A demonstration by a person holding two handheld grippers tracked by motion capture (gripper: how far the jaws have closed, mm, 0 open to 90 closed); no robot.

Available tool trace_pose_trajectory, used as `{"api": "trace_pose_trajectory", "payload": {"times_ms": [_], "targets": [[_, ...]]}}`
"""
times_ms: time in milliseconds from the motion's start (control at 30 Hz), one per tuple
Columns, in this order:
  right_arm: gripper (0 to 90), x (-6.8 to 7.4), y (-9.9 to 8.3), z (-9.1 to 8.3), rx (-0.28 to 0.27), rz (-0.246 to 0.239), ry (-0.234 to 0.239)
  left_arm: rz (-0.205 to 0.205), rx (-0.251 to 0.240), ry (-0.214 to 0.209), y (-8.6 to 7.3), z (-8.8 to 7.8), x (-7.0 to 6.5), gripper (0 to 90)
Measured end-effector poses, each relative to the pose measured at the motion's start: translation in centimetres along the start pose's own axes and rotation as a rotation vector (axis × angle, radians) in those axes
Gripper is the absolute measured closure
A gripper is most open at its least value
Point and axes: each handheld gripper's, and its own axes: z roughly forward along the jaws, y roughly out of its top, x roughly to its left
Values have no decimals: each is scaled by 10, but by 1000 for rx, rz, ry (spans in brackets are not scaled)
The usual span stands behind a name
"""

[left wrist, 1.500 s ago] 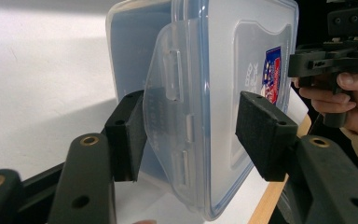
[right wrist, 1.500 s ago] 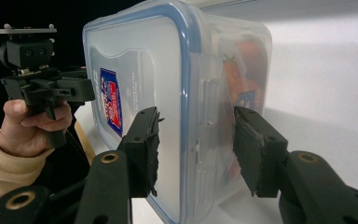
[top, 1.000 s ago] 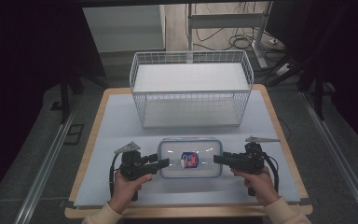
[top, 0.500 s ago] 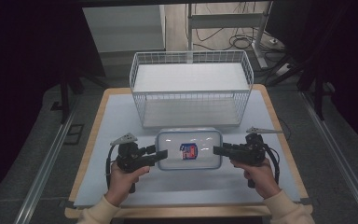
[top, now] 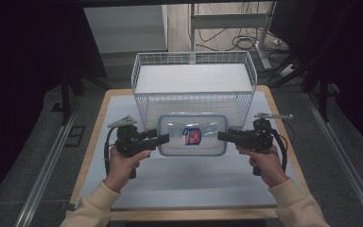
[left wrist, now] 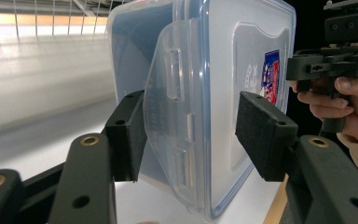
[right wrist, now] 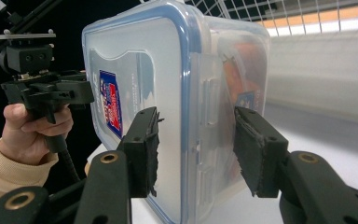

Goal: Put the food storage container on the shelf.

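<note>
A clear plastic container (top: 192,137) with a blue-rimmed lid and a red-and-blue label hangs above the table, in front of the wire basket. My left gripper (top: 163,138) is shut on its left end and my right gripper (top: 223,135) on its right end. In the left gripper view the container (left wrist: 223,70) stands on edge between the black pads (left wrist: 261,135), which press on its latch flap and lid. In the right gripper view the container (right wrist: 144,60) sits between the pads (right wrist: 144,149) in the same way, with something orange inside.
A white wire basket (top: 194,101) stands just behind the container on the white mat (top: 123,189). The table has a wooden border (top: 94,137). Dark floor, rails and cables surround the table.
Both hands have lifted the container off the mat. In the high view it now hangs higher, in front of the basket's front wall.
</note>
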Motion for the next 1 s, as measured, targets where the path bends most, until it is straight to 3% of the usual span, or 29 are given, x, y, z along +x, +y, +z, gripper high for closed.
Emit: {"api": "trace_pose_trajectory", "payload": {"times_ms": [667,1000], "targets": [[516,8,51,-8,-28,-43,-12,35,-21,-13,52,0,-1,446],[515,6,82,-5,-24,-38,-13,20,-18,-13,83,2,4,445]]}}
